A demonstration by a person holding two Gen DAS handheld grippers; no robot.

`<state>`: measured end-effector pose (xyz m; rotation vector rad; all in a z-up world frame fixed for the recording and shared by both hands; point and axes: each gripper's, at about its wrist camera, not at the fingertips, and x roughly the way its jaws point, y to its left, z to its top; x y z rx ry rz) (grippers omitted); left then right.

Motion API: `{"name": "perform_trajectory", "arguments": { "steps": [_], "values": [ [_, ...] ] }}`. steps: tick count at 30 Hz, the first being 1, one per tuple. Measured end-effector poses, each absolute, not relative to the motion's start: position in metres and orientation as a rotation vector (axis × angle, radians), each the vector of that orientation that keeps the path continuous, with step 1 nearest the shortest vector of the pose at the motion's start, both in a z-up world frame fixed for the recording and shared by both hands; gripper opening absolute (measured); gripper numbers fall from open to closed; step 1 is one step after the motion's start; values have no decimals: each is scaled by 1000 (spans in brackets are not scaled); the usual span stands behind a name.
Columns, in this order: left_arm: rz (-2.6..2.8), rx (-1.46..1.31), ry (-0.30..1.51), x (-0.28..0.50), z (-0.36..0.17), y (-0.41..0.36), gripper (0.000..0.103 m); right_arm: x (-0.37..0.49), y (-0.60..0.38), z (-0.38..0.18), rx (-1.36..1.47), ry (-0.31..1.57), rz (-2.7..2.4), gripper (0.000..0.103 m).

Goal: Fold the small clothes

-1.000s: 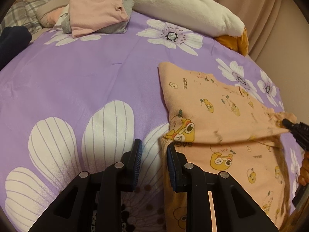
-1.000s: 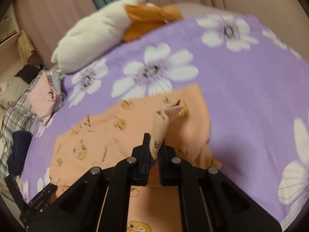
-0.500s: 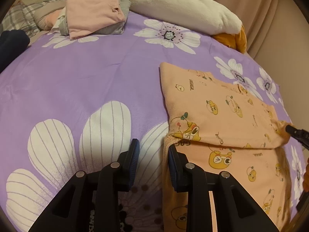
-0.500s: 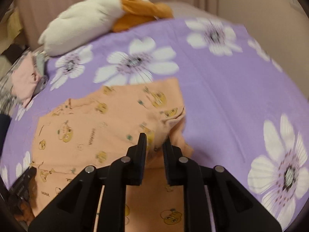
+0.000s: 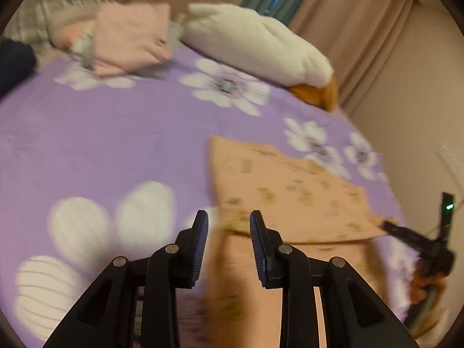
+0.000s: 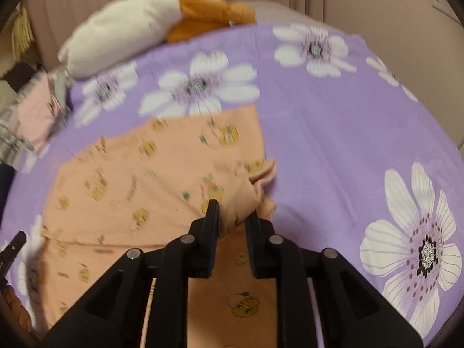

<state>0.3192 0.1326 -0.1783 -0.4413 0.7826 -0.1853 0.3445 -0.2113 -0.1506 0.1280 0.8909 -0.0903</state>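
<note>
An orange garment with yellow cartoon prints point(image 5: 293, 197) lies folded over on the purple flowered bedspread point(image 5: 101, 145). My left gripper point(image 5: 229, 232) is open and empty, just above the garment's near left corner. In the right wrist view the garment point(image 6: 139, 174) spreads left, and my right gripper point(image 6: 233, 217) is open with a bunched fold of the cloth point(image 6: 255, 185) lying between and just beyond the jaws. The right gripper also shows in the left wrist view point(image 5: 417, 240) at the garment's right corner.
A stack of folded pink and grey clothes point(image 5: 130, 37) sits at the far left of the bed. A white plush pillow with an orange end point(image 5: 255, 46) lies along the far edge. Beige curtains point(image 5: 362, 29) and a wall stand behind.
The right gripper has opened and let go of the garment corner, which dropped onto the folded cloth. Both grippers have pulled back and up; the left jaws have spread wider.
</note>
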Motion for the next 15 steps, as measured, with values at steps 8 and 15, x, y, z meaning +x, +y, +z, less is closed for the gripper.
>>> {"name": "perform_trajectory", "arguments": {
  "steps": [8,15],
  "values": [
    [-169,-362,950,358,-221,102,24,353,-244,-197,178,995,-203,24],
    [-171,-357,931,356,-225,103,24,353,-240,-159,169,947,-157,28]
  ]
}}
